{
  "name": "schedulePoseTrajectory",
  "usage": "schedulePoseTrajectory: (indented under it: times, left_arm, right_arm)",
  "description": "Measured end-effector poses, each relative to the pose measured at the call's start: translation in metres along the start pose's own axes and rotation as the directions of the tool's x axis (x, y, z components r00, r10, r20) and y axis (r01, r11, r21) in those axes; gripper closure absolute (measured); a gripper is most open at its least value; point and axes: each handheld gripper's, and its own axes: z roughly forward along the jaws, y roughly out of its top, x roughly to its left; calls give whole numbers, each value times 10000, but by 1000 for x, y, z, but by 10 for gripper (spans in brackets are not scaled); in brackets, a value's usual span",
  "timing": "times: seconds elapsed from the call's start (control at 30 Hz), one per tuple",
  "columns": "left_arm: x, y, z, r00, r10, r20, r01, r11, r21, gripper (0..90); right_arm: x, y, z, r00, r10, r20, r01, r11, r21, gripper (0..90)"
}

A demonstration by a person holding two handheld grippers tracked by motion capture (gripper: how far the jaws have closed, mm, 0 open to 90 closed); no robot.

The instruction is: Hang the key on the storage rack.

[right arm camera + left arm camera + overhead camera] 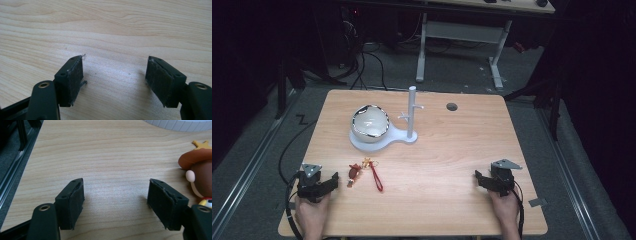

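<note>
Near the front left of the pale wooden desk (437, 150) lies a small brown cowboy-figure keychain with a red looped strap (364, 174) — just to the right of your left hand-held gripper (332, 181), apart from it. In the left gripper view the figure's brown hat and round head (197, 170) sit beside the right jaw, outside the gap; the jaws stand open with bare wood between them. Your right hand-held gripper (478, 178) rests well apart at the front right, jaws likewise open over bare wood. Farther back stand a white post stand with short pegs (411, 114) and a white bowl with a dark rim (370, 123) on the stand's base.

Judged from its look, the keychain is light; the figure seems hard and smooth, likely to skid or roll under a glancing pinch, while the strap is limp and thin. Take hold across the figure's body — or of the strap near the top, should you mean to hang it on a peg
</note>
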Motion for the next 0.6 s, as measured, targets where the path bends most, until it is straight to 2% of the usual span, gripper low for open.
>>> schedulePoseTrajectory:
  times: [0.23,0.6]
  left_arm:
    - [0,0,0,9999,74,100,-75,10000,62,267]
    - [-1,0,0,9998,117,184,-117,9999,24,291]
  right_arm:
    - [0,0,0,10000,0,-2,0,10000,1,308]
    - [0,0,0,10000,-9,-8,9,10000,-3,308]
